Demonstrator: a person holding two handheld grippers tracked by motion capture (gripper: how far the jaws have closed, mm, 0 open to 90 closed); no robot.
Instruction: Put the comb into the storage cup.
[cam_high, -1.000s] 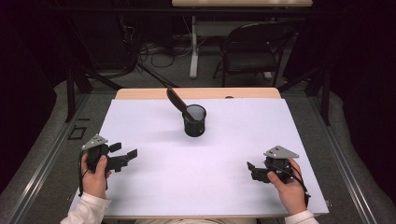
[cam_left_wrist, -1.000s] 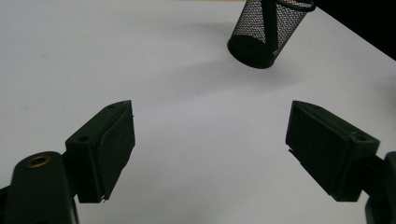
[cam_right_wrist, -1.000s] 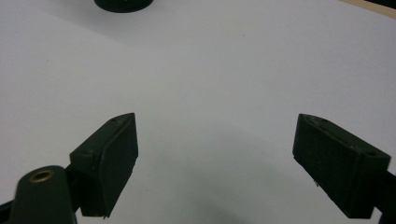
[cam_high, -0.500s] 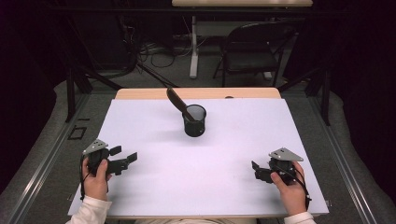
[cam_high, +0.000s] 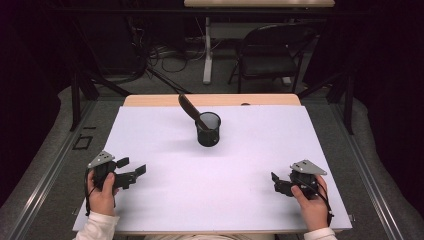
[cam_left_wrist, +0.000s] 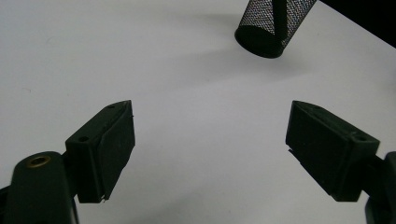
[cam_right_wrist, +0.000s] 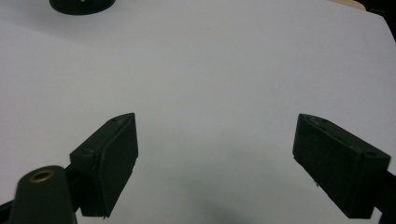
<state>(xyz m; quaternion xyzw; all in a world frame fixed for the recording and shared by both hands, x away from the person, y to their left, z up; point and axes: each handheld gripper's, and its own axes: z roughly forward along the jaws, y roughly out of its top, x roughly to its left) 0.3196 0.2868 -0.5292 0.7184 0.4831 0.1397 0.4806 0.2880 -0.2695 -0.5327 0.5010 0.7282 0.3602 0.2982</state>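
Observation:
A black mesh cup (cam_high: 208, 130) stands upright at the middle of the white table cover (cam_high: 240, 165), toward the far side. A dark utensil (cam_high: 188, 106) leans out of it to the far left. My left gripper (cam_high: 132, 166) hovers low near the front left corner, open and empty, pointing right. In the left gripper view the left gripper (cam_left_wrist: 211, 112) has its jaws wide apart, with the mesh cup (cam_left_wrist: 273, 25) far ahead. My right gripper (cam_high: 276, 183), at the front right, is open and points left. The right gripper (cam_right_wrist: 217, 119) has bare cover between its jaws and the cup's base (cam_right_wrist: 81, 5) far off.
The table's wooden far edge (cam_high: 150, 100) shows beyond the cover. A folding chair (cam_high: 272, 55), a table leg (cam_high: 207, 50) and cables on the floor lie behind the table. Dark frame struts (cam_high: 80, 95) stand at both far sides.
Both hands have drifted slightly toward the near edge of the table. The jaws stay as wide apart as before. The cup and utensil have not moved.

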